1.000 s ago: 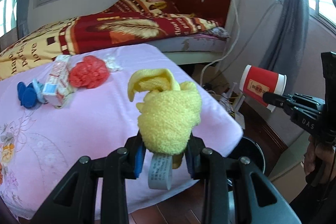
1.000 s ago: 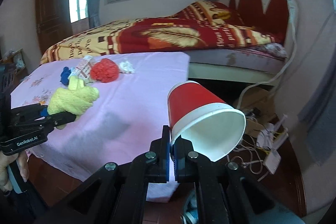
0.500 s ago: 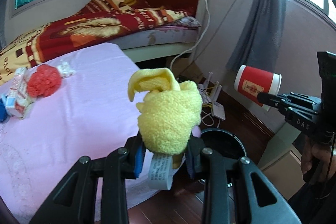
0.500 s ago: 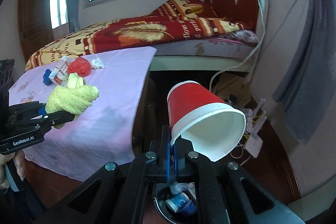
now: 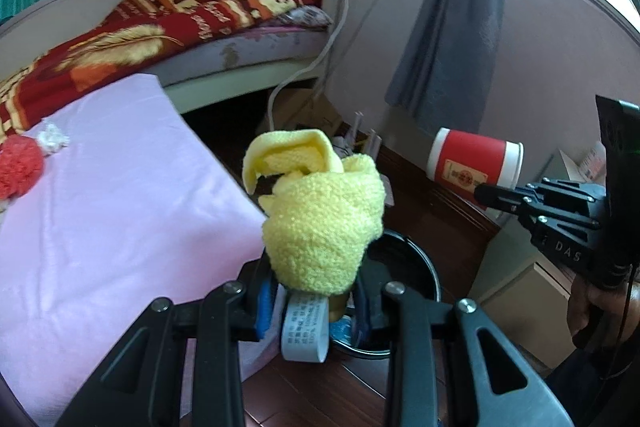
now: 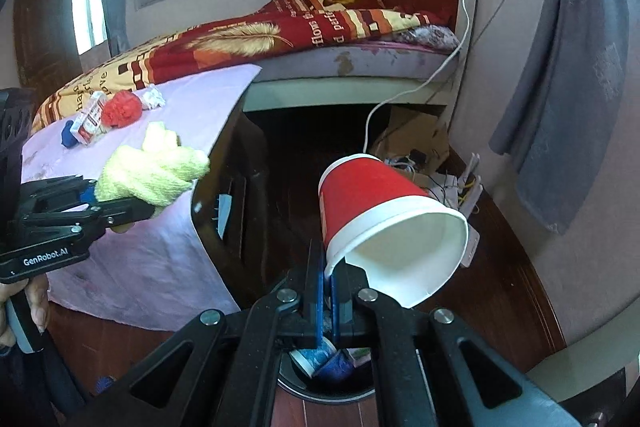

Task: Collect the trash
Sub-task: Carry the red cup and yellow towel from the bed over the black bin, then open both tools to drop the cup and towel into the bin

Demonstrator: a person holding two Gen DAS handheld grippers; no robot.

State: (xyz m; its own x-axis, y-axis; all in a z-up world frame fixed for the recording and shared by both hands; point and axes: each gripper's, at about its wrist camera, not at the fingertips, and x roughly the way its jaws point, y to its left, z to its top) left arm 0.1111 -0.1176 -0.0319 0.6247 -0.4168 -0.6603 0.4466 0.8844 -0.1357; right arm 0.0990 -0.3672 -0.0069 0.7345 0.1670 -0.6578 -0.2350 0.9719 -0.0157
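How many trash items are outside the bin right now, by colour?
Yellow: 1, fuzzy cloth in left gripper
Red: 2, paper cup in right gripper, pompom
White: 1, crumpled wad
Red-and-white: 1, carton
Blue: 1, blue item
Total: 6

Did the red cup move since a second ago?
Yes. The red cup, pinched in the right gripper, swung away from the pink table and now hangs over the black bin on the floor.
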